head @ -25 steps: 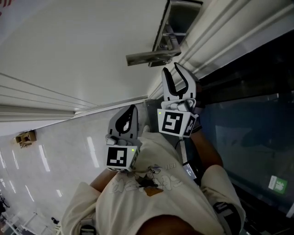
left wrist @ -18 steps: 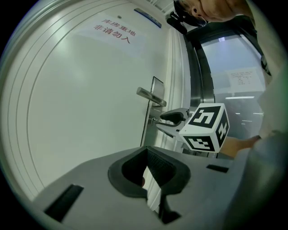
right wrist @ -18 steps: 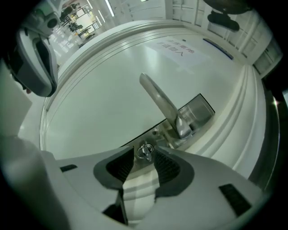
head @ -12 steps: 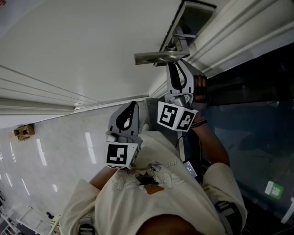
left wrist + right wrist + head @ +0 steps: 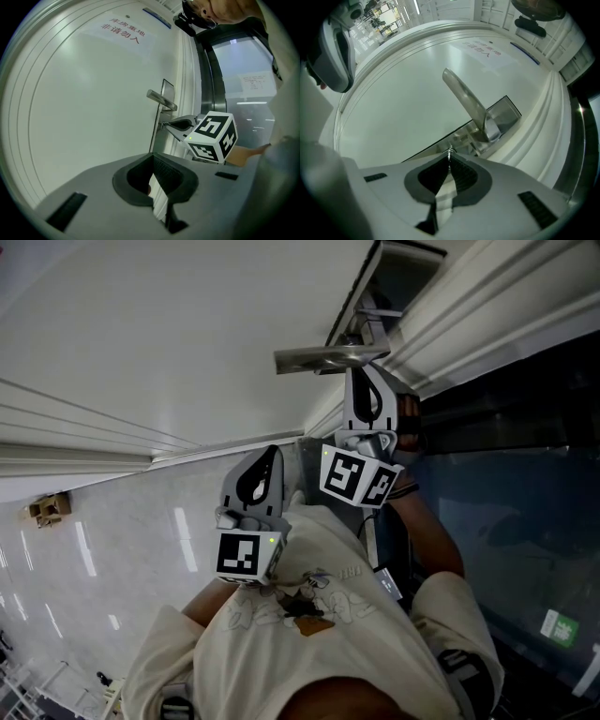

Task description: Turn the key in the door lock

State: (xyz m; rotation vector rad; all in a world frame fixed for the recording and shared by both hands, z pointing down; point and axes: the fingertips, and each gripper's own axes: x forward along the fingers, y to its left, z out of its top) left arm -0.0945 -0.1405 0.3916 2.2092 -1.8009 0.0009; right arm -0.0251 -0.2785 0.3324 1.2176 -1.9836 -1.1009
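The right gripper points level at the white door, with its tips just under the lever handle. In the head view the handle lies at about 12 o'clock from the tips. In the right gripper view the jaws are closing and stand almost together. A thin metal key is pinched edge-on between the pads, right at the tips. The key sticks out of the metal lock plate and sits at about 7 o'clock from the handle's hub. The handle runs from the hub up toward 11 o'clock.

The left gripper hangs at about 8 o'clock from the right one, well apart from the door hardware. It points slightly downward along the door face. In its own view the jaws are drawn together with nothing between them.

That view also shows the right gripper's marker cube at about 2 o'clock. The right gripper's fingers reach from the cube to the door edge, below the handle. A sign is fixed high on the door. A dark glass panel stands at 3 o'clock from the door frame, and the shiny floor shows at 8 o'clock.
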